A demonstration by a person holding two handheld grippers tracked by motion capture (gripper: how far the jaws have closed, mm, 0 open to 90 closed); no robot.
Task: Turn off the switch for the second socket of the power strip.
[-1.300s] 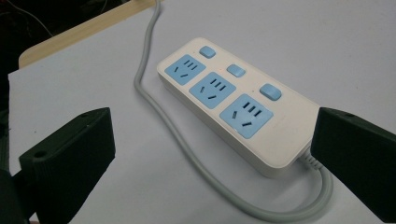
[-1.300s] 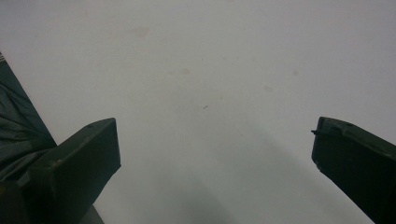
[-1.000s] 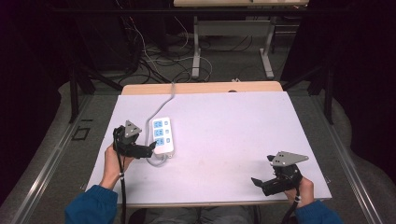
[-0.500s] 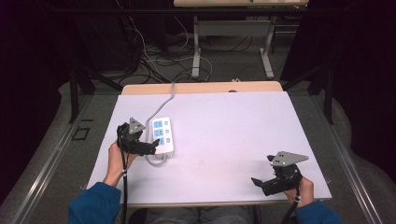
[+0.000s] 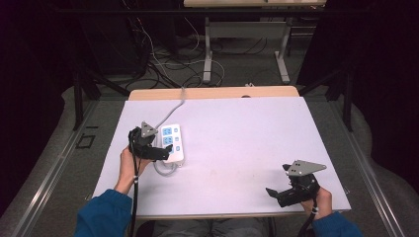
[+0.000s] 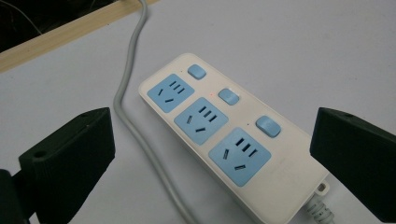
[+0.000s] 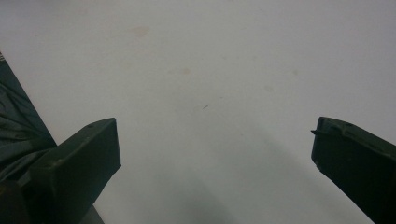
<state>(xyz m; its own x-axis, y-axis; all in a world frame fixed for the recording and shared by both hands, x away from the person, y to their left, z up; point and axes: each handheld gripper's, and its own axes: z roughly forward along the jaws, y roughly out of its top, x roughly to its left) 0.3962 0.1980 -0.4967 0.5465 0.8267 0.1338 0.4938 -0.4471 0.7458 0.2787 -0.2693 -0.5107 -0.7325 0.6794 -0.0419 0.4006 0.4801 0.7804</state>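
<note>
A white power strip (image 5: 171, 141) with three blue sockets and three blue switches lies on the left part of the white table (image 5: 237, 133); its grey cord (image 5: 173, 106) runs off the far edge. My left gripper (image 5: 163, 150) hovers over the strip's near end, open, with the strip (image 6: 224, 135) lying between and below its jaws. A small red light glows beside the middle switch (image 6: 229, 96). My right gripper (image 5: 276, 192) stands open near the table's front right edge, over bare white surface (image 7: 210, 93), holding nothing.
The strip's cord (image 6: 126, 102) curves along its left side toward the wooden far edge (image 5: 212, 92). Beyond the table are desk legs (image 5: 207, 49) and tangled cables (image 5: 163, 64) on the floor. A dark trouser leg (image 7: 18, 126) shows at the table's near edge.
My left gripper has shifted a little right and forward, closer over the power strip's near end. The right gripper has stayed put.
</note>
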